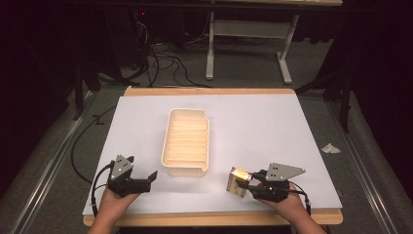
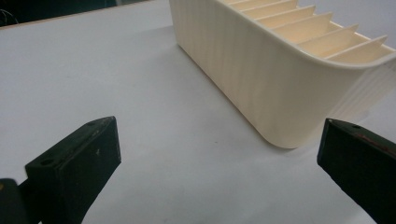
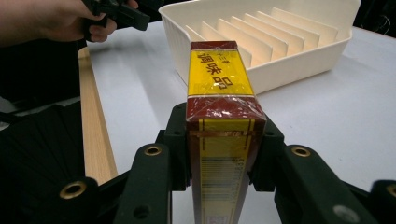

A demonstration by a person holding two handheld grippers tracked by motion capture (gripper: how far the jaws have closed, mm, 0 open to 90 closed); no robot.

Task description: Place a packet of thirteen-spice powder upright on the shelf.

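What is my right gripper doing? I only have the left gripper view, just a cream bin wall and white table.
Observer: The right gripper is shut on a yellow and dark red box, its jaws pressing the box's two long sides.
Operator: Where is the box relative to the bin?
Observer: In the high view it sits near the table's front edge, to the right of the slotted bin and apart from it.
Operator: Anything in the slots?
Observer: The slots that show in the right gripper view look empty, with bare dividers.
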